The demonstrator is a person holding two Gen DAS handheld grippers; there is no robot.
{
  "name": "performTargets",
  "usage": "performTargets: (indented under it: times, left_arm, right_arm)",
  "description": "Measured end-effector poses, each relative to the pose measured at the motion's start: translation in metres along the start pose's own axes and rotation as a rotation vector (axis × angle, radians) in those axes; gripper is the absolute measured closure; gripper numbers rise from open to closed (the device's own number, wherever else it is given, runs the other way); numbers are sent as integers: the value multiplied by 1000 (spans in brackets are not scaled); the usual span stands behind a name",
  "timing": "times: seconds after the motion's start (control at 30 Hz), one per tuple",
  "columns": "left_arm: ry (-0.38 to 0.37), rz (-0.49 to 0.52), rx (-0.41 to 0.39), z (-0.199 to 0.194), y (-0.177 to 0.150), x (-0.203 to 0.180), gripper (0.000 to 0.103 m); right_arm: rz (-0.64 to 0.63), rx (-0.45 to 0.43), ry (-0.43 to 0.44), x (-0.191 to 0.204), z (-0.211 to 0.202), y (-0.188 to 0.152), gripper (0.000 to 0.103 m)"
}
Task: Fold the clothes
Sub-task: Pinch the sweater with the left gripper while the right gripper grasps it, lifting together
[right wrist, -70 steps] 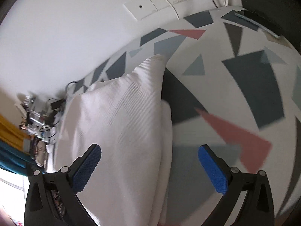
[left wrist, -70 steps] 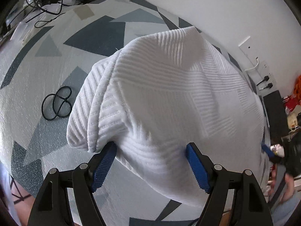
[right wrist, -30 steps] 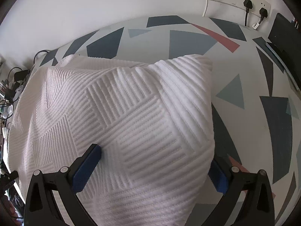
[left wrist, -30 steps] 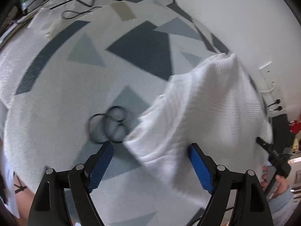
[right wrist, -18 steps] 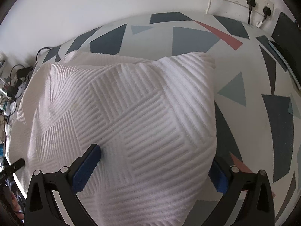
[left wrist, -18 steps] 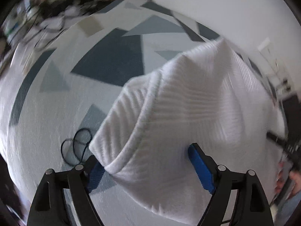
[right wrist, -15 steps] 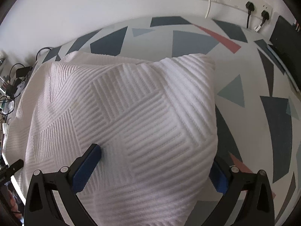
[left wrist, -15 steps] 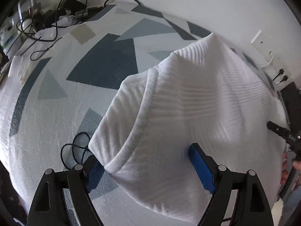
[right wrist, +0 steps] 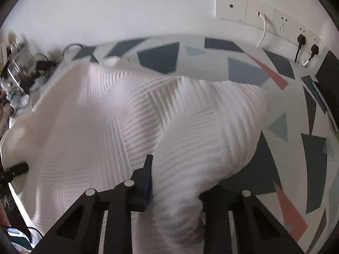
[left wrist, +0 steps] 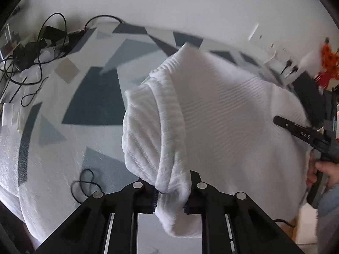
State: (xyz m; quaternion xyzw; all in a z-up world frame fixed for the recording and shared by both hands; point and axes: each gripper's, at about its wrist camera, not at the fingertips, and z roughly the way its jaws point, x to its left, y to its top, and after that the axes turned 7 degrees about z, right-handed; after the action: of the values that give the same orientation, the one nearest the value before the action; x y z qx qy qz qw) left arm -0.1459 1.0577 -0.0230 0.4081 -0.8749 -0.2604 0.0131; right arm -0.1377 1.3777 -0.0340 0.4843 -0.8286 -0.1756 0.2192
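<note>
White ribbed garment point(left wrist: 222, 114) is seen draped over a surface covered by a patterned cloth point(left wrist: 93, 97) with grey, dark blue and pink triangles; whether that surface is a bed or a tabletop cannot be told

Left gripper point(left wrist: 169, 196): jaws have just been closing and are now clamped on a bunched near corner of the garment, fabric squeezed between the blue pads and spilling out below them. A rolled hem is seen running up from the grip

Right gripper point(right wrist: 175, 190): jaws have just been closing too; a thick fold of the garment point(right wrist: 148, 122) is pinched between them, the left blue pad visible against the fabric, the right pad hidden by it

In the left wrist view the right gripper point(left wrist: 305, 136) is seen at the far right edge of the garment, held by a hand point(left wrist: 324, 171)

A looped black cord point(left wrist: 83, 183) lies on the cloth just left of the garment. Tangled cables point(left wrist: 38, 50) are piled at the far left corner. Wall sockets point(right wrist: 273, 21) with plugs are set in the white wall behind
</note>
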Motion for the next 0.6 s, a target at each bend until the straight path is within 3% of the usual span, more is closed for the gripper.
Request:
performTargets:
  times: [0.13, 0.27, 0.43, 0.6]
  left_arm:
    - [-48, -27, -43, -29, 10, 14, 89]
    - [-42, -22, -119, -56, 25, 18, 89]
    - [6, -98, -229, -109, 13, 18, 89]
    - [79, -127, -379, -200, 9, 9, 89]
  right_arm:
    - [-26, -114, 55, 28, -43, 21, 79]
    - [-134, -245, 92, 69, -100, 36, 80]
    - [-198, -360, 186, 89, -153, 43, 81]
    - [-243, -383, 352, 99, -182, 59, 81]
